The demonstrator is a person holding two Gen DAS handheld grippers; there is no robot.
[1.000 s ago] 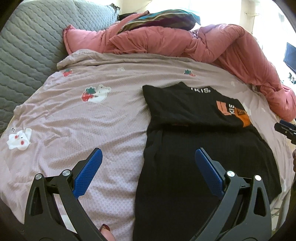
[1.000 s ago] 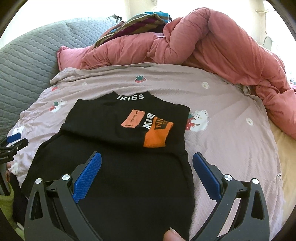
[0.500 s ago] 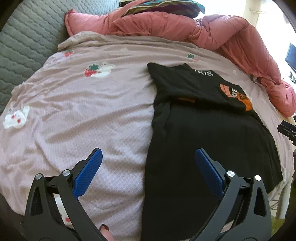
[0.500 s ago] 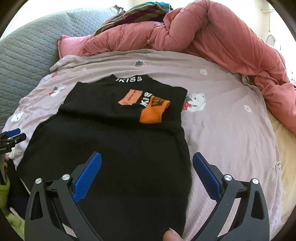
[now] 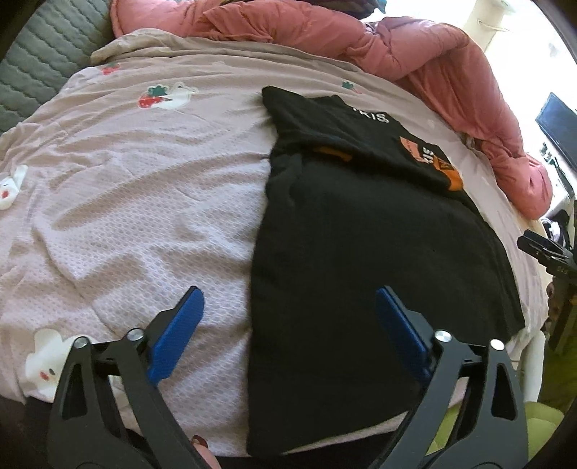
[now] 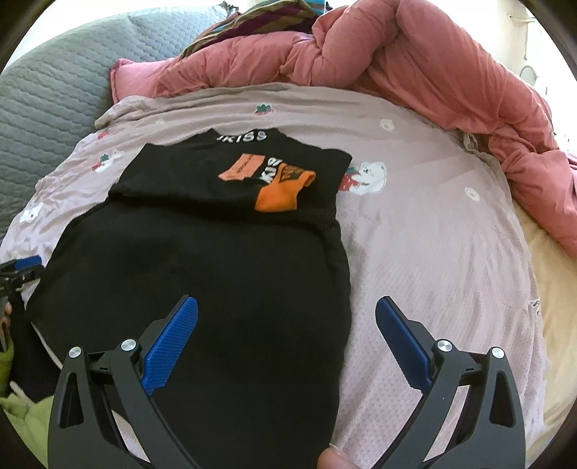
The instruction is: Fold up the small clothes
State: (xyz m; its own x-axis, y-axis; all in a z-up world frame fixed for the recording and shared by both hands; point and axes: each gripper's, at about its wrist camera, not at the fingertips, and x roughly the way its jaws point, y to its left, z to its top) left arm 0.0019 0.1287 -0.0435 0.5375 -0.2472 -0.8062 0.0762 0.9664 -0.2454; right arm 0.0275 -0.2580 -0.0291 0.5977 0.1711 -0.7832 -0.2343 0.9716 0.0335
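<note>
A black shirt (image 5: 360, 252) with orange and white print lies flat on the pink bedsheet (image 5: 137, 187), its top part folded down over the body. It also shows in the right wrist view (image 6: 202, 281). My left gripper (image 5: 288, 324) is open and empty above the shirt's near left hem. My right gripper (image 6: 286, 328) is open and empty above the shirt's near right hem. The right gripper's tip shows at the right edge of the left wrist view (image 5: 544, 249), and the left gripper's tip at the left edge of the right wrist view (image 6: 21, 267).
A bunched pink duvet (image 6: 414, 65) lies along the far and right side of the bed. A grey quilted headboard (image 6: 43, 93) stands at the left. Striped cloth (image 6: 252, 21) sits on top of the duvet. The bed's near edge is just below both grippers.
Both grippers have drawn back and down toward the near hem of the shirt, staying open. The shirt has not moved.
</note>
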